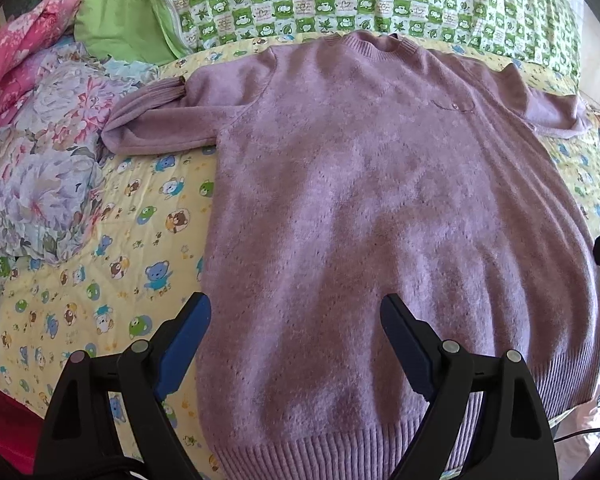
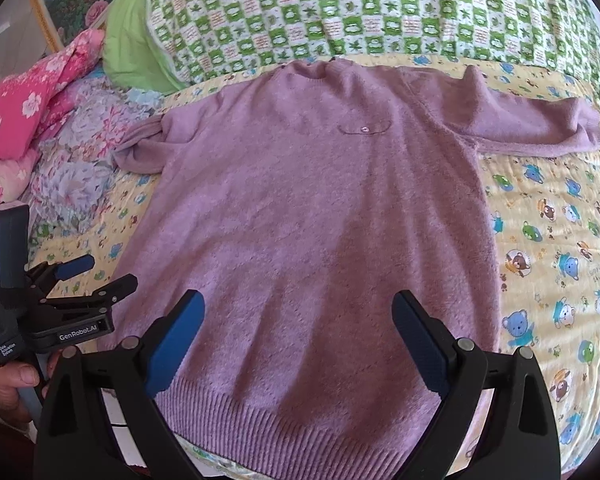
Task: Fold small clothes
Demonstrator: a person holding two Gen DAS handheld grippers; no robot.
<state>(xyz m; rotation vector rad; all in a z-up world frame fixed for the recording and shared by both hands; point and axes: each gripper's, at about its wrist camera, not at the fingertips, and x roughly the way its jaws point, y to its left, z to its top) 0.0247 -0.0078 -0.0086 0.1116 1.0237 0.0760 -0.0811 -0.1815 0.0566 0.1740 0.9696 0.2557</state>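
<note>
Nearest the left wrist camera, the left gripper (image 1: 296,320) hung with its jaws spread wide and nothing between them, poised above the lower left part of the purple sweater (image 1: 372,208), close to its ribbed hem (image 1: 300,452). The right gripper (image 2: 298,320) was likewise wide open and empty, held over the hem on the sweater's other side. In the right wrist view the left gripper also showed at the left edge, gripped by a hand (image 2: 8,384), its blue-padded fingers (image 2: 76,265) apart above the bedding just beside the sweater's edge. The sweater lay flat and face up on a yellow quilt (image 1: 100,280) printed with cartoon bears, hem toward the cameras and collar (image 1: 364,42) away. A small buttoned chest pocket (image 2: 364,128) sat partway up the front. The left sleeve (image 1: 156,120) was bent back on itself, its ribbed cuff resting near the shoulder; the right sleeve (image 2: 540,128) stretched outward across the quilt. A floral blanket (image 1: 44,160) was bunched beside the left sleeve, with pink flowered bedding (image 1: 16,52) behind it. Farthest off, a green-and-white checked cover (image 1: 360,0) ran across the head of the bed, just beyond the collar.
</note>
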